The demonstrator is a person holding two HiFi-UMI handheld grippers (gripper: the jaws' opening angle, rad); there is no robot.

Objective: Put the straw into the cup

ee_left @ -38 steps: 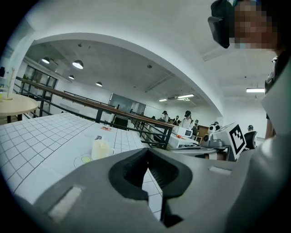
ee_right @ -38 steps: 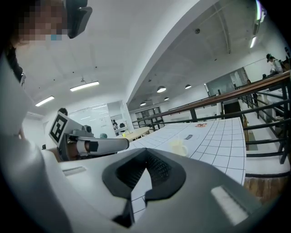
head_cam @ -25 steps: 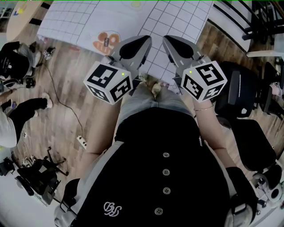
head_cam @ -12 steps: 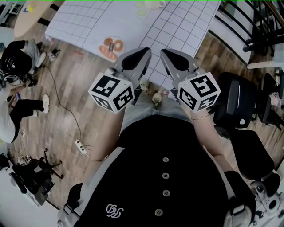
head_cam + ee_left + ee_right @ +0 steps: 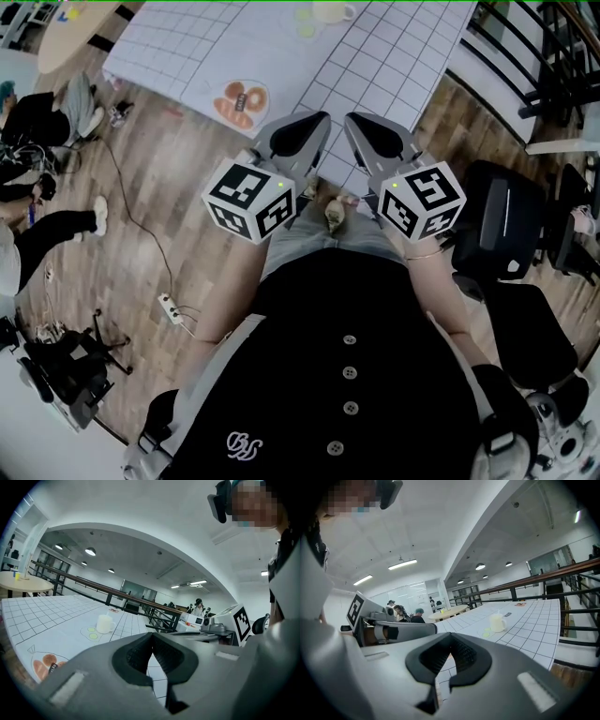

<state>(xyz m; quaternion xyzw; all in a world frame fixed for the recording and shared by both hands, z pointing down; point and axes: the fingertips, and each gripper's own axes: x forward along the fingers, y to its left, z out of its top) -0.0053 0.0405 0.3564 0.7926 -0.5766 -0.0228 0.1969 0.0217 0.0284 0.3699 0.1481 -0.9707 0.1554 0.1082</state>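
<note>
A white cup (image 5: 333,11) with a handle stands far back on the white grid-patterned table (image 5: 394,66), beside two green spots (image 5: 305,25). It also shows small in the left gripper view as the cup (image 5: 104,623) and in the right gripper view as the cup (image 5: 498,622). A thin pale thing seems to rise from its rim, too small to tell. My left gripper (image 5: 319,122) (image 5: 152,635) and right gripper (image 5: 354,122) (image 5: 450,637) hang side by side near the table's front edge, close to the person's body. Both are shut with nothing between them.
A printed doughnut picture (image 5: 242,98) lies on the table's near left part. Black chairs (image 5: 502,220) stand at the right by a dark railing (image 5: 525,56). A round wooden table (image 5: 70,33), seated people (image 5: 37,234), a power strip (image 5: 171,307) and a tripod (image 5: 70,361) are at the left.
The head view has shifted, so the table reaches lower in the picture and the cup now shows at the top edge. Both grippers have stayed shut, side by side before the body.
</note>
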